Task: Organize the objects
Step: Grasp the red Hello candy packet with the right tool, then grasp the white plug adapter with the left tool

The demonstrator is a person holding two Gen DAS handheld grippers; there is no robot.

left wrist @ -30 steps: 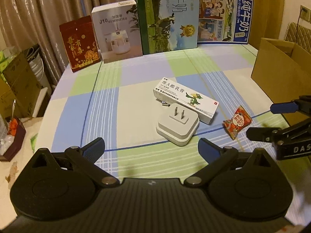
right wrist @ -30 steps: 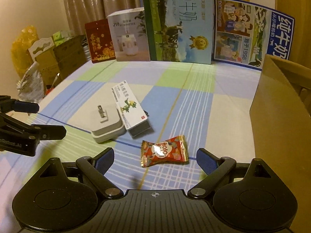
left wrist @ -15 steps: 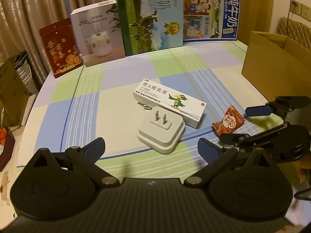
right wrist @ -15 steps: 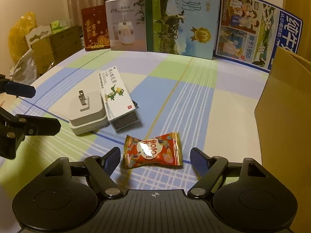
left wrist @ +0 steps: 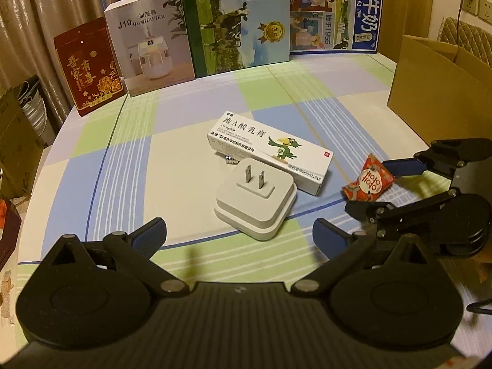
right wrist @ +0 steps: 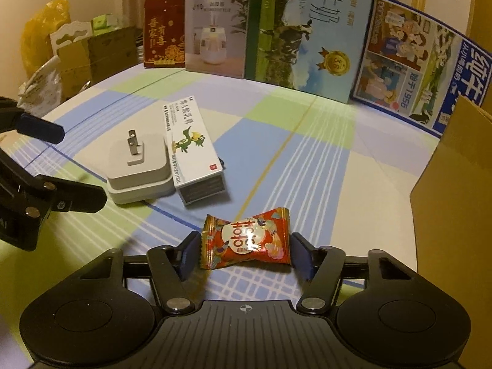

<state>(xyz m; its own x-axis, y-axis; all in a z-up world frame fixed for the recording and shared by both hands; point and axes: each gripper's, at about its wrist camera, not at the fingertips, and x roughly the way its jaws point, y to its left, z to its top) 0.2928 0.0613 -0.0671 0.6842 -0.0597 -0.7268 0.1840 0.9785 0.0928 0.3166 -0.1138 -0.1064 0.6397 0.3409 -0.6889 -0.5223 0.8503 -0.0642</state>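
Observation:
A red wrapped candy [right wrist: 246, 240] lies on the checked tablecloth between the fingers of my right gripper [right wrist: 244, 253], which is closed on its two ends. It also shows in the left wrist view [left wrist: 370, 180], held by the right gripper [left wrist: 381, 186]. A white plug adapter [left wrist: 256, 198] with prongs up lies against a white medicine box [left wrist: 270, 155] at the table's middle; both also show in the right wrist view, adapter [right wrist: 140, 167] and box [right wrist: 193, 150]. My left gripper [left wrist: 238, 233] is open and empty just in front of the adapter.
An open cardboard box [left wrist: 439, 86] stands at the right edge, also in the right wrist view [right wrist: 455, 196]. Upright cartons line the back: a red box [left wrist: 89, 67], a humidifier box [left wrist: 150, 40] and milk cartons [left wrist: 240, 21]. Clutter stands beyond the table's left edge [right wrist: 61, 58].
My right gripper moved forward around the candy and closed on it. My left gripper moved closer to the plug adapter and stayed open.

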